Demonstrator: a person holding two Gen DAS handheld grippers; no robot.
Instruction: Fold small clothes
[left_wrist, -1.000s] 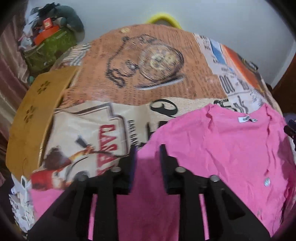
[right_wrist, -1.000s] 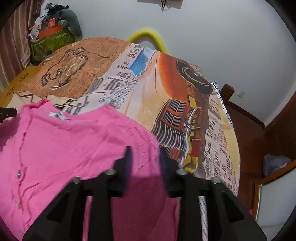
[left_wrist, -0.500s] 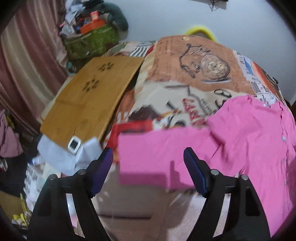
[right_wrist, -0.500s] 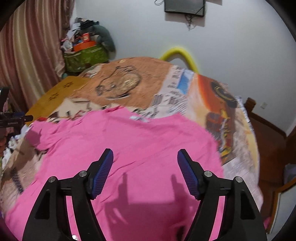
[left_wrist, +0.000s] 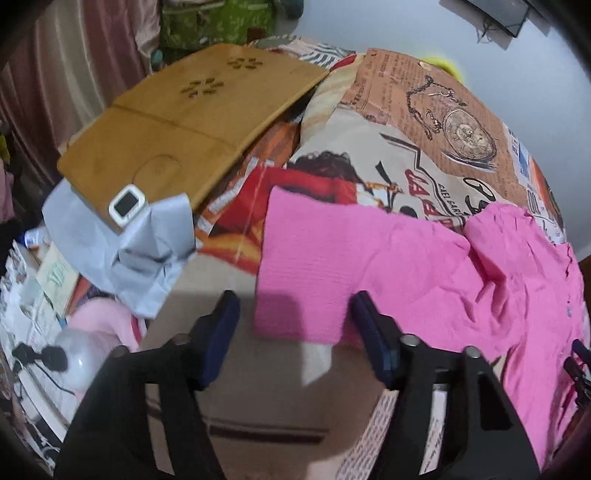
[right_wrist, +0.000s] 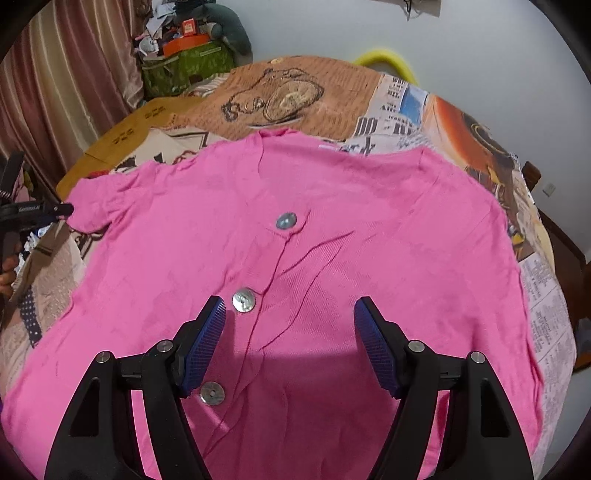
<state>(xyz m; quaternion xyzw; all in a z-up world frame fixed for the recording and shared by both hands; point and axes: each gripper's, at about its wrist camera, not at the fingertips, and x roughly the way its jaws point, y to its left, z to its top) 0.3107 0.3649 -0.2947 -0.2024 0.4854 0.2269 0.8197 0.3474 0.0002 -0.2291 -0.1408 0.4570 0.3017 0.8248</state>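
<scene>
A pink buttoned cardigan (right_wrist: 295, 240) lies spread flat, front up, on a printed bedspread (right_wrist: 295, 88). My right gripper (right_wrist: 290, 343) is open and empty, above the button row near the hem. In the left wrist view the cardigan's left sleeve (left_wrist: 332, 258) lies stretched out to the left. My left gripper (left_wrist: 293, 332) is open and empty, just in front of the sleeve cuff, apart from it. The left gripper also shows at the left edge of the right wrist view (right_wrist: 33, 214).
A wooden lap tray (left_wrist: 177, 125) with a small white device (left_wrist: 127, 203) lies at the bed's left edge, over grey paper (left_wrist: 129, 243). Clutter and a pale lamp (left_wrist: 77, 350) sit lower left. A green bag (right_wrist: 184, 66) stands at the back. A yellow hoop (right_wrist: 384, 59) is behind the bed.
Both grippers went from shut on the cardigan to open and pulled back from it. The left one swung left to the sleeve cuff; the right one moved over the button row.
</scene>
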